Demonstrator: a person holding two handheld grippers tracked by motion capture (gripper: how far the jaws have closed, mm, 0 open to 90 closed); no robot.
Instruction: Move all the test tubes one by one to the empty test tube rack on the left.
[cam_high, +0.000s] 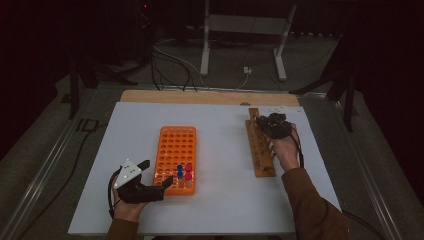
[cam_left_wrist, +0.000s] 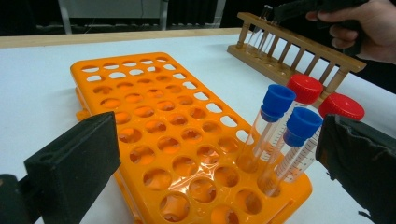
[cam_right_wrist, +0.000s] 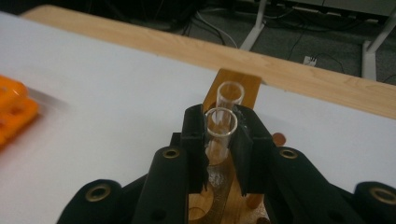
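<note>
Right gripper (cam_right_wrist: 219, 140): jaws closed on a clear glass test tube (cam_right_wrist: 218, 135), pads pressing on either side just below its open rim. The tube stands in the wooden rack (cam_high: 260, 147) on the right part of the white tabletop (cam_high: 215, 210), near the rack's far end. A second open glass tube (cam_right_wrist: 231, 93) stands just behind the held one.

Left gripper (cam_high: 150, 175): jaws wide open, nothing between the pads, held low at the near end of the orange rack (cam_left_wrist: 154, 135). That rack carries four capped tubes at its near right corner, two with blue caps (cam_left_wrist: 278, 99) and two with red caps (cam_left_wrist: 306, 88); the other holes look empty.

Risks, as judged:
- Grip sits high on thin glass; too hard a squeeze could crack the rim
- A lift that is not straight along the tube could bind it in its hole and drag or tip the light wooden rack
- The neighbouring tube is very near the jaw tips; a sideways pull could knock it
- Smooth glass may slip through the pads if the hold is off-centre

View differences:
- Right gripper view gives the pad contact and the second tube; high view is too dim and small for either
- Left gripper view gives cap colours and the tubes' lean, plus the far hand over the wooden rack
- High view alone gives the layout: two racks well apart, one hand at each
</note>
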